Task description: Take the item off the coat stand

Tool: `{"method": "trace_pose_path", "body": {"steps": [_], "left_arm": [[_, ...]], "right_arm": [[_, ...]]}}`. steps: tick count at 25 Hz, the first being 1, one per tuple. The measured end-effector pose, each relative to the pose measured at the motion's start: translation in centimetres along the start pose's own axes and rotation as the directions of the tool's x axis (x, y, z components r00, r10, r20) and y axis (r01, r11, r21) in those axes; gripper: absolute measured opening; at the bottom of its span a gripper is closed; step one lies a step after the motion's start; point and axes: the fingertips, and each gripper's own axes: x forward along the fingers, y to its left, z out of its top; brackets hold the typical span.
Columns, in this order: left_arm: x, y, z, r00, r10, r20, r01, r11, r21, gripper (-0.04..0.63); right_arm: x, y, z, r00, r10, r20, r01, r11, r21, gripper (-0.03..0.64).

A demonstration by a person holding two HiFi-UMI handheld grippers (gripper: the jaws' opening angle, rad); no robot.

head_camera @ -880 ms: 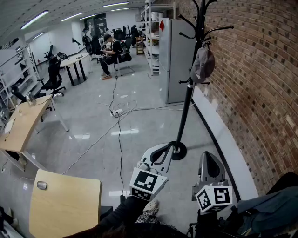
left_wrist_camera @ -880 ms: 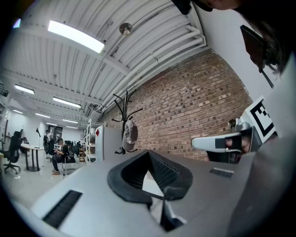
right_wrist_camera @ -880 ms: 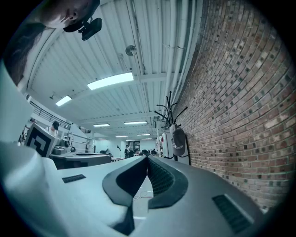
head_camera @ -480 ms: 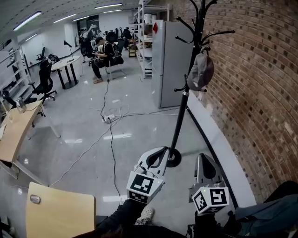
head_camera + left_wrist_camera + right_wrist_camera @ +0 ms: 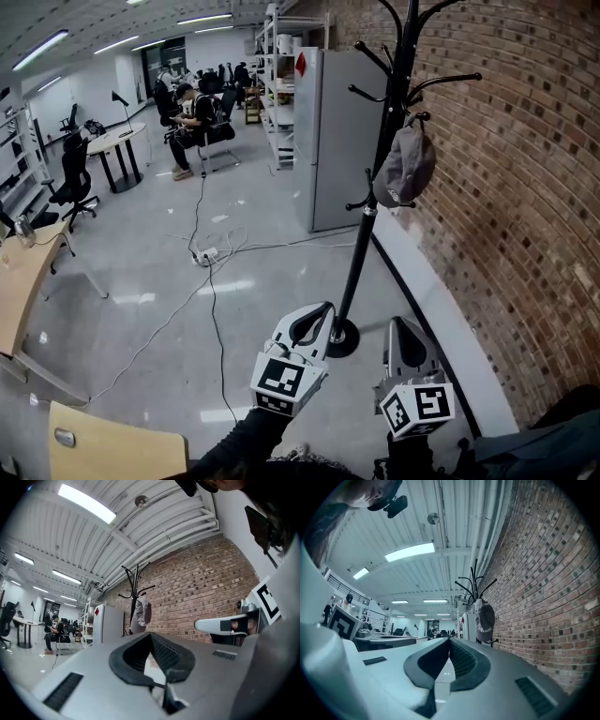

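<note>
Grey cap point(image 5: 405, 167) hung on mid-height hook of black coat stand point(image 5: 357, 262), close to brick wall point(image 5: 534, 206). Left gripper point(image 5: 317, 319) and right gripper point(image 5: 401, 330) held level, aimed at stand, well short of cap. Both jaws closed, nothing gripped. Approach judged unfinished.

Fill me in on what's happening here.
A person holds a two-jaw tool in each hand and faces a black coat stand beside the brick wall. A grey cap hangs on one of the stand's hooks. The left tool and the right tool are both shut and empty, held low and well short of the stand. The cap is untouched, so taking it off has not begun.
</note>
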Motion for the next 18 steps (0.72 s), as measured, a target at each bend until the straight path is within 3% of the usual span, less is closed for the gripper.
{"method": "trace_pose_path", "body": {"steps": [5, 10, 18], "left_arm": [[2.5, 2.3, -0.4, 1.0, -0.015, 0.001, 0.015, 1.0, -0.004, 0.009], [3.7, 4.3, -0.5, 1.0, -0.009, 0.008, 0.009, 0.999, 0.039, 0.009], [6.3, 4.8, -1.9, 0.999, -0.026, -0.02, 0.026, 0.999, 0.019, 0.009]], "right_arm": [[3.3, -1.2, -0.4, 1.0, -0.026, -0.001, 0.026, 1.0, -0.006, 0.009], [5.4, -2.5, -1.4, 0.997, -0.074, -0.002, 0.074, 0.997, -0.003, 0.009], [7.1, -3.9, -1.8, 0.996, -0.093, -0.016, 0.093, 0.996, -0.001, 0.009]]}}
